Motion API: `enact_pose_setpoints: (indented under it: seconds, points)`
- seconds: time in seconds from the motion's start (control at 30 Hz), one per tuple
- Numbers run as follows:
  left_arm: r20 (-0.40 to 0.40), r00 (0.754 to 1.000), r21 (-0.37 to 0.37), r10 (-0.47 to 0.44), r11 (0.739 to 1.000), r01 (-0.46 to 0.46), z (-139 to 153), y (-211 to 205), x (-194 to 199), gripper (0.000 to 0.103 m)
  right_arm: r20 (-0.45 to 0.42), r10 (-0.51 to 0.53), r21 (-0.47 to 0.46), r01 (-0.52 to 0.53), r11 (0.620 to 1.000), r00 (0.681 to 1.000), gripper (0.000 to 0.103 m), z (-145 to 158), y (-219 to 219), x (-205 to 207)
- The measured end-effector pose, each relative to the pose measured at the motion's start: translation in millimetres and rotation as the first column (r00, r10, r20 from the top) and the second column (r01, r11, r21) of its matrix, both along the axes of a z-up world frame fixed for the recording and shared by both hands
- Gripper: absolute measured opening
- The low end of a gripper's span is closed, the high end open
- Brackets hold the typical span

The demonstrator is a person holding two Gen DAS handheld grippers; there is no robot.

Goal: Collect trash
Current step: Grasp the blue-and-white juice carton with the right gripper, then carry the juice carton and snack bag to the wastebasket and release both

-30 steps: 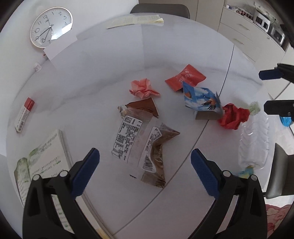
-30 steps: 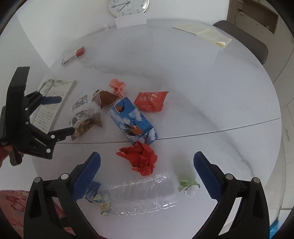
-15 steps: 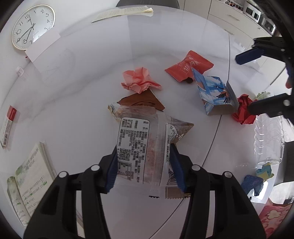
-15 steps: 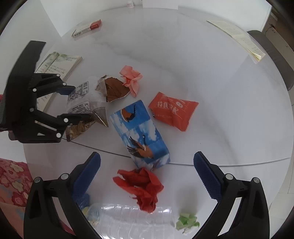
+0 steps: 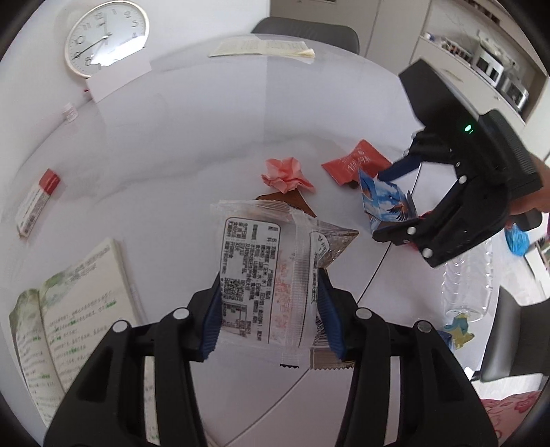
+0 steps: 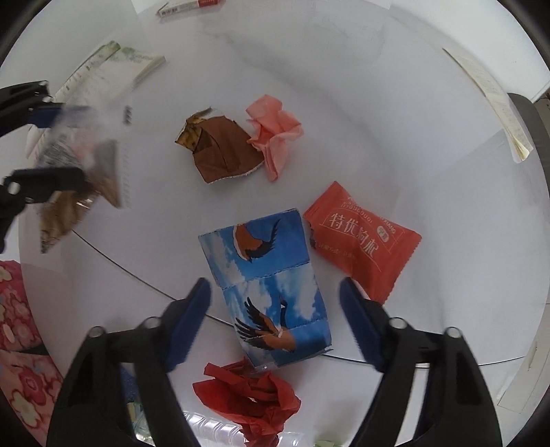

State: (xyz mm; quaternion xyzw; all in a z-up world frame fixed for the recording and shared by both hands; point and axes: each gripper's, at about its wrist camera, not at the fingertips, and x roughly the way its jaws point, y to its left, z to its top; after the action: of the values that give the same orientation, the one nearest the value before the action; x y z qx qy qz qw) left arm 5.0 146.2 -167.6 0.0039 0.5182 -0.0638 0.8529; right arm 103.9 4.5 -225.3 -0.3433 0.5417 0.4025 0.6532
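The left gripper (image 5: 270,313) is pinching a clear snack wrapper (image 5: 264,275) between its blue pads, and the left wrist view is showing the wrapper's printed white label and barcode facing the camera, with a second brownish wrapper (image 5: 331,246) bunched against it on the right side; in the right wrist view the same bundle (image 6: 74,154) is showing only as a motion-blurred smear at the far left, lifted off the white table (image 6: 378,120). The right gripper (image 6: 275,323) is standing spread, its fingers (image 6: 187,323) lying on either side of the blue bird-print carton (image 6: 271,292) without touching it. That carton is lying on its side on the table, creased across the middle, with a crumpled red paper (image 6: 251,395) just below it and an orange snack packet (image 6: 361,244) close on its right. Only the right wrist view is showing the whole of the torn brown wrapper (image 6: 223,151), with the crumpled pink paper (image 6: 275,134) touching its right edge; from the left wrist view the brown piece is mostly hidden behind the held wrapper. The left wrist view alone is giving the wall clock (image 5: 106,36), the chair (image 5: 306,31) beyond the table and the crushed clear bottle (image 5: 471,275), which the right wrist view is cutting off at its bottom edge. The open book (image 5: 72,309) and the small red-and-white box (image 5: 37,203) are lying well apart from the trash. The print on the label is too small to read.
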Motion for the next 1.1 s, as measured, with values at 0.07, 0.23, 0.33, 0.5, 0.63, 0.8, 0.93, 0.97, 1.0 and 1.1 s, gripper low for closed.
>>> enact_pose_setpoints:
  seconds: [0.07, 0.23, 0.33, 0.5, 0.63, 0.8, 0.93, 0.97, 1.0, 1.1]
  points:
    - [0.010, 0.999, -0.011, 0.038, 0.999, -0.038, 7, 4, -8, 0.048, -0.003, -0.004, -0.008, 0.004, 1.000, 1.000, 0.057, 0, 2, 0]
    - [0.043, 0.993, -0.042, 0.111, 0.993, -0.109, 26, 15, -24, 0.048, 0.010, -0.053, 0.034, 0.052, 0.998, 0.999, 0.056, 11, 2, -2]
    - [0.063, 0.987, -0.065, 0.145, 0.988, -0.141, 33, 20, -32, 0.048, 0.006, -0.122, 0.094, 0.121, 0.988, 0.993, 0.056, 25, 1, 0]
    - [0.106, 0.980, -0.085, 0.168, 0.983, -0.160, 56, 20, -41, 0.048, -0.040, -0.300, 0.283, 0.299, 0.912, 0.953, 0.056, 66, -16, 4]
    - [0.152, 0.979, -0.085, 0.135, 0.989, -0.123, 81, 7, -39, 0.048, -0.065, -0.412, 0.409, 0.401, 0.820, 0.909, 0.056, 109, -42, 2]
    - [0.203, 0.978, -0.073, 0.048, 0.997, -0.034, 109, -27, -32, 0.048, -0.054, -0.513, 0.482, 0.473, 0.738, 0.857, 0.056, 151, -86, -14]
    - [0.216, 0.976, -0.091, -0.024, 0.995, 0.044, 120, -59, -27, 0.048, -0.049, -0.599, 0.499, 0.539, 0.678, 0.799, 0.056, 170, -137, -34]
    - [0.216, 0.976, -0.094, -0.036, 0.994, 0.058, 121, -67, -26, 0.048, -0.050, -0.616, 0.501, 0.554, 0.665, 0.786, 0.056, 173, -149, -38]
    - [0.215, 0.975, -0.096, -0.051, 0.993, 0.073, 122, -76, -25, 0.048, -0.047, -0.641, 0.499, 0.574, 0.650, 0.766, 0.056, 175, -164, -44]
    - [0.206, 0.974, -0.094, -0.093, 0.989, 0.114, 124, -102, -21, 0.048, -0.041, -0.698, 0.491, 0.623, 0.609, 0.715, 0.056, 177, -210, -59]
